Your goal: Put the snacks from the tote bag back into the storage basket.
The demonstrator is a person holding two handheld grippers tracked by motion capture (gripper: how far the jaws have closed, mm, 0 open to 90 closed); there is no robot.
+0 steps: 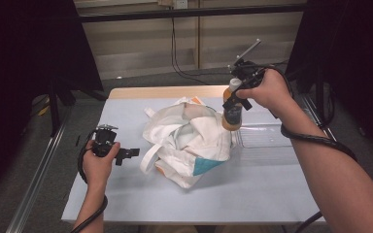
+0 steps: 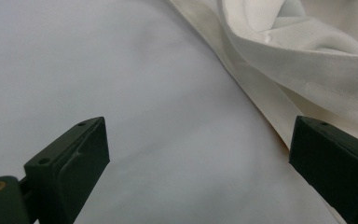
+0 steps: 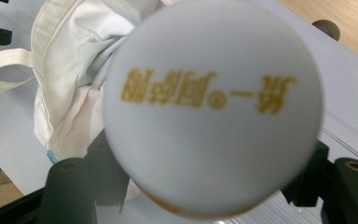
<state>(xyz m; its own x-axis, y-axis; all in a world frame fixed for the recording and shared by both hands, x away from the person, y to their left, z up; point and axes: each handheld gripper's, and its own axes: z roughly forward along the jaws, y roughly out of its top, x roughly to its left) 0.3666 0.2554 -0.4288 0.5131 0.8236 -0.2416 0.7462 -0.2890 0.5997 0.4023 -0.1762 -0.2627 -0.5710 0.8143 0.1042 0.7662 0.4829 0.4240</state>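
**Bottle held over the bag's right edge, left fingers wide**

From the high view, the right gripper holds a bottle with a white cap and orange contents, upright, just at the right edge of a crumpled white bag in the middle of the surface. A teal patch shows on the bag's near side. A clear tray lies just right of the bag, under the bottle's far side. The left gripper sits low at the left, apart from the bag, pointing toward it.

The right gripper view adds the cap close up, blurred, with yellow printed characters; the black fingers close on the bottle below it, with the bag behind.

The left gripper view shows its fingers spread wide, nothing between them, with the bag's strap running past the right one.

The surface is pale grey with a wooden strip at its far edge. Beyond it are a grey floor, a panelled wall with hanging cables, and dark curtains on both sides.
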